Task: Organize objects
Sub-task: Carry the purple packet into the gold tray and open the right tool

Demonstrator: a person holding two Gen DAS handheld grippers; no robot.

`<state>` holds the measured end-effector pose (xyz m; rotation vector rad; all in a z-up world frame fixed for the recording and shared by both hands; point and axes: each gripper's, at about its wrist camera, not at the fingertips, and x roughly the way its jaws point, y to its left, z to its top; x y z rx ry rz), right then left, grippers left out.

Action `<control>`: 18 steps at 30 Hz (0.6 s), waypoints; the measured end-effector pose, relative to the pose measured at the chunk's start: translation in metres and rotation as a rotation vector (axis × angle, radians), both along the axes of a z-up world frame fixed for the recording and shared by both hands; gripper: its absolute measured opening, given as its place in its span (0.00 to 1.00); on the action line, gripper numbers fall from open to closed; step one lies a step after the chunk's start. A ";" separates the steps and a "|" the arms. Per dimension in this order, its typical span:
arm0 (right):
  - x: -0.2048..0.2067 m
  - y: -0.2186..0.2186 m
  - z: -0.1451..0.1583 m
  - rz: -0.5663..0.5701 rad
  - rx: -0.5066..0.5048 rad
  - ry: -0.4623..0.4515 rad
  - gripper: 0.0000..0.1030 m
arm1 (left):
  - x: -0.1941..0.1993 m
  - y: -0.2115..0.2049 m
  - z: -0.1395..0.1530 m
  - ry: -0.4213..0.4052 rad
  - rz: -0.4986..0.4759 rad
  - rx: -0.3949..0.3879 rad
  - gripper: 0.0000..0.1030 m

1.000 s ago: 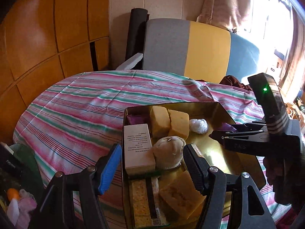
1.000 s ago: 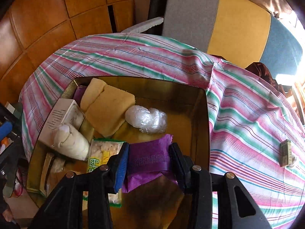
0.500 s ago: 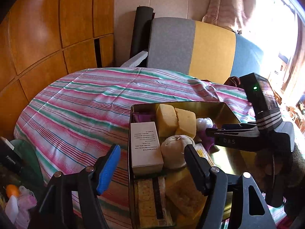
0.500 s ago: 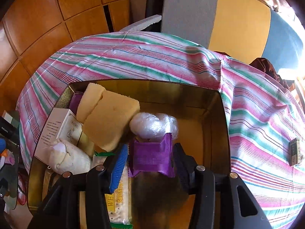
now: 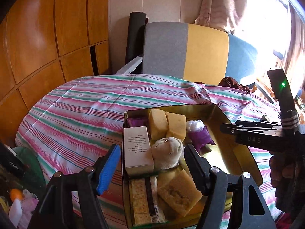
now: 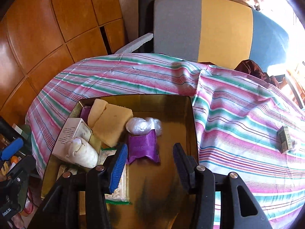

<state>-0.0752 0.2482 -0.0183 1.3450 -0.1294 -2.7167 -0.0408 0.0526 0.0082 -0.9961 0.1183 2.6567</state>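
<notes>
A gold tin [image 6: 192,118] sits on the striped tablecloth [image 6: 238,114]. In it lies a purple packet [image 6: 143,147], flat against a white plastic wad [image 6: 141,126]. My right gripper [image 6: 149,160] hangs open just above and behind the packet, and its pads touch nothing. In the left wrist view the same packet [image 5: 201,138] lies past the right gripper's tips [image 5: 228,129]. My left gripper [image 5: 151,158] is open over the tin's near left side, above a white box [image 5: 136,148] and a beige pouch [image 5: 167,152].
The tin also holds two yellow sponges [image 5: 165,126], a cracker pack [image 5: 144,196], a sponge piece [image 5: 179,192] and a second purple packet [image 5: 136,121]. A small green box [image 6: 285,139] lies on the cloth at right. A grey, yellow and blue chair [image 6: 209,24] stands behind the table.
My right gripper has let go of the purple packet, opened and drawn back and up. The packet now lies in the tin beside the plastic wad. The left gripper has barely moved.
</notes>
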 end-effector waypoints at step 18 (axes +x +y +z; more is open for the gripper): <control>0.059 0.106 -0.001 -0.179 0.010 0.006 0.57 | 0.021 0.038 0.009 0.024 -0.091 -0.051 0.70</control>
